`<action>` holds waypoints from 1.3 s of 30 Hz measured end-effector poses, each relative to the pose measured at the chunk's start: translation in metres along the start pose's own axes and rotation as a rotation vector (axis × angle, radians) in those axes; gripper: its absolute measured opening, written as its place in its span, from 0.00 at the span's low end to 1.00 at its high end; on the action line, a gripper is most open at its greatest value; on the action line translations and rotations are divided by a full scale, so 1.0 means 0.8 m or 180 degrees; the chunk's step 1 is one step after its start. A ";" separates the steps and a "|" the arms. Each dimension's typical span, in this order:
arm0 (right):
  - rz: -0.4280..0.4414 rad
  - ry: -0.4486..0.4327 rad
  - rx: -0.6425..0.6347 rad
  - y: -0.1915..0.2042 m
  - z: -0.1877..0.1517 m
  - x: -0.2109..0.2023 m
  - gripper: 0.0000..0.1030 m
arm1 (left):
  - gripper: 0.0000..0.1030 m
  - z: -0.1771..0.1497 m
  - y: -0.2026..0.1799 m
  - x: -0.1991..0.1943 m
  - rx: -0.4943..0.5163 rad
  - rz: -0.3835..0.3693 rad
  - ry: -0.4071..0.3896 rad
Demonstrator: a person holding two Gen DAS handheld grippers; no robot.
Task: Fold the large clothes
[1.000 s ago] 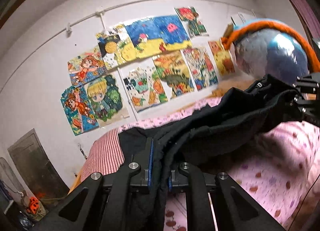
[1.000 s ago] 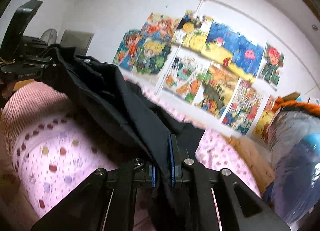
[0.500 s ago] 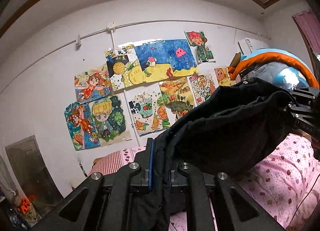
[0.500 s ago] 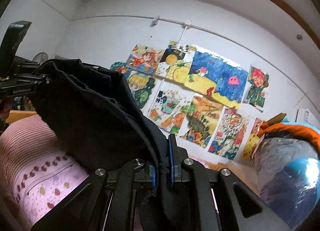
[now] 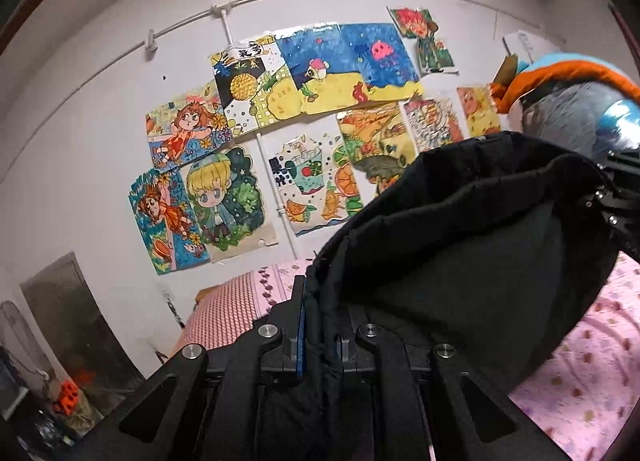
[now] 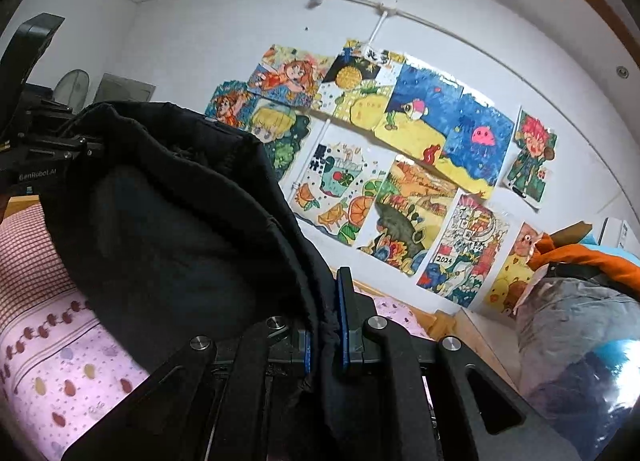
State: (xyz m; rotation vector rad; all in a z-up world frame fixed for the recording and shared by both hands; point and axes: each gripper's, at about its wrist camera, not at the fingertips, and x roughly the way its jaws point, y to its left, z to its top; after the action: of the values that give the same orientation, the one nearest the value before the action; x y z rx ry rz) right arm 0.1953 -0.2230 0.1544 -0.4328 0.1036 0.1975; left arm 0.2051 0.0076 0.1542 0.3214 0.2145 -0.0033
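Observation:
A large black garment (image 5: 472,245) hangs in the air between my two grippers, above the pink patterned bed (image 5: 588,373). My left gripper (image 5: 320,325) is shut on one edge of it, the cloth pinched between its blue-padded fingers. My right gripper (image 6: 326,325) is shut on the other edge of the same black garment (image 6: 168,217). Each gripper shows in the other's view, the right one at the right edge (image 5: 616,197) and the left one at the left edge (image 6: 44,149). The lower part of the garment is hidden behind the gripper bodies.
The white wall (image 5: 100,133) ahead carries several colourful drawings (image 5: 320,73). A red-checked pillow (image 5: 228,313) lies at the head of the bed. A big plastic-wrapped bundle with orange trim (image 6: 576,321) stands at the bed's right. A dark doorway (image 5: 72,321) is at lower left.
Both grippers have risen, lifting the black garment off the bed. It now hangs higher and bunched between them, and the views tilt up toward the wall.

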 end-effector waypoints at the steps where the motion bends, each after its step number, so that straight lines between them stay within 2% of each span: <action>1: -0.0015 0.0007 0.0004 -0.002 0.002 0.011 0.09 | 0.10 0.003 -0.001 0.013 0.0005 0.0028 0.0006; 13: -0.0068 0.0247 0.0072 0.001 -0.010 0.143 0.09 | 0.10 -0.007 -0.008 0.110 -0.0089 0.0119 0.0169; 24: -0.0092 0.0359 -0.0002 0.023 -0.028 0.201 0.09 | 0.10 -0.028 -0.010 0.176 -0.0133 0.0162 0.0323; 30: -0.0145 0.0435 -0.0195 0.039 -0.040 0.237 0.09 | 0.10 -0.035 -0.019 0.206 -0.0058 0.0251 0.0427; 39: -0.0084 0.0640 -0.0159 0.049 -0.058 0.287 0.09 | 0.10 -0.053 -0.023 0.260 -0.0020 0.0198 0.0724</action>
State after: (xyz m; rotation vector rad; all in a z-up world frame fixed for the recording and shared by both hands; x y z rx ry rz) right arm 0.4081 -0.1693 0.0639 -0.5030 0.2904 0.1305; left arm 0.3990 0.0097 0.0656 0.3219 0.4297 0.0958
